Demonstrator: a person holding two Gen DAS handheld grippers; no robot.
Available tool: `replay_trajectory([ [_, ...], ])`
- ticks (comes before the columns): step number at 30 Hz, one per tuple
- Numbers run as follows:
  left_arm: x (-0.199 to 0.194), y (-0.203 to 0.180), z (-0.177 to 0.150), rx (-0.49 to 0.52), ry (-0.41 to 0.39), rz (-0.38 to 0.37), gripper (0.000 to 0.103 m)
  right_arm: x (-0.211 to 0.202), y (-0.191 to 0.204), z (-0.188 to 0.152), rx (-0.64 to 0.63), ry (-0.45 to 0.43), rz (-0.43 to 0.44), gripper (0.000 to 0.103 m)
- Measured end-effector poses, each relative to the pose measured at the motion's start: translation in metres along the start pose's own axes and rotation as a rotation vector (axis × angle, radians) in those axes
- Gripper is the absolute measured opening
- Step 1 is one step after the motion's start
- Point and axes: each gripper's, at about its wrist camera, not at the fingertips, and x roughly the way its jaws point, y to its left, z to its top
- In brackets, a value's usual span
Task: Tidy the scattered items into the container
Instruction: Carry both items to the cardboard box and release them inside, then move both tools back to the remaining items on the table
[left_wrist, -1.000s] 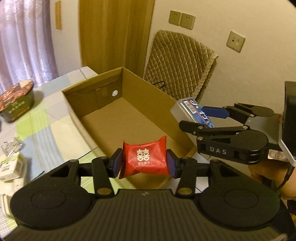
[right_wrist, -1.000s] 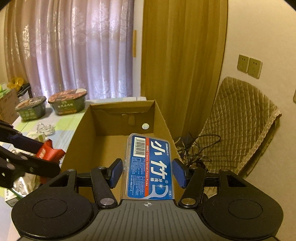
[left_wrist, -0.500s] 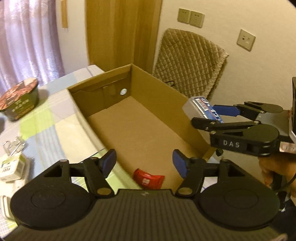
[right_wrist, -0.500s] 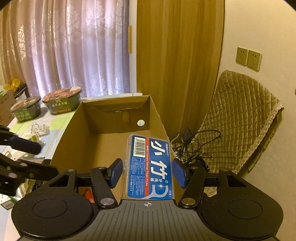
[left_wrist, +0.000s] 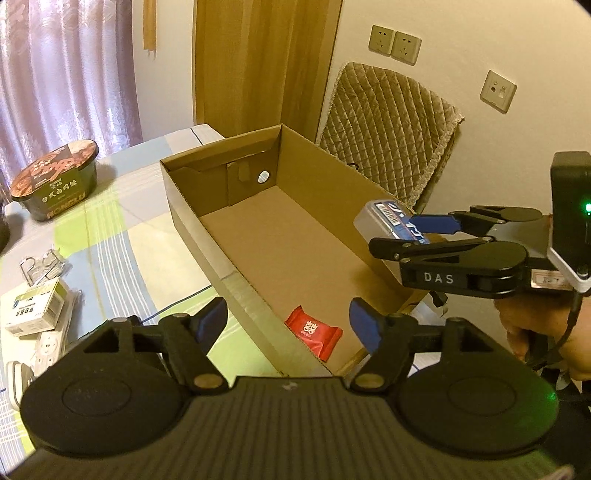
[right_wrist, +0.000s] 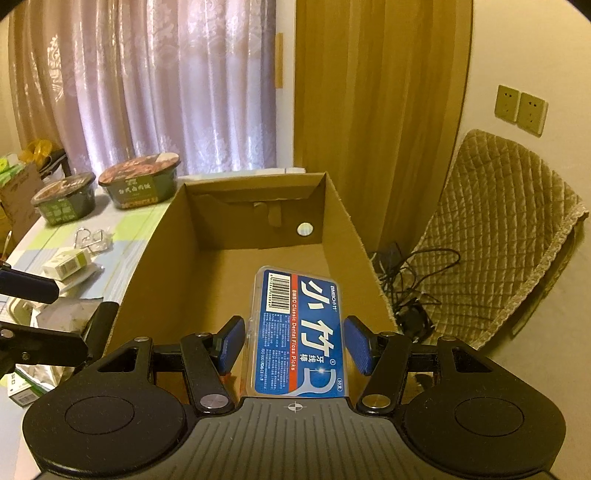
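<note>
Red packet (left_wrist: 313, 332) on box (left_wrist: 192, 206) floor, near end | my left gripper (left_wrist: 289, 325) spread wide above it | my right gripper (right_wrist: 293, 345) clamps floss case (right_wrist: 297, 332) over box

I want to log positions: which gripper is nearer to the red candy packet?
Left. The left gripper hangs open just above the red candy packet; the right gripper holds the floss box farther along.
</note>
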Motion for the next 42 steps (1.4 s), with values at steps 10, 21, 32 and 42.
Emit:
replay_trajectory([
  [10,-0.008,0.013,-0.013,-0.042,0.009,0.012,0.072,-0.004,0.002,0.000,0.008,-0.015,0.006,0.100],
  [21,-0.031,0.030,-0.036,-0.091,0.013,0.049,0.075,-0.017,0.018,0.001,-0.019,-0.014,0.012,0.100],
  [32,-0.071,0.054,-0.070,-0.133,0.013,0.116,0.078,-0.038,0.053,0.004,-0.075,-0.031,0.034,0.100],
  [42,-0.115,0.092,-0.115,-0.220,0.017,0.235,0.084,-0.058,0.112,0.007,-0.147,-0.055,0.112,0.100],
])
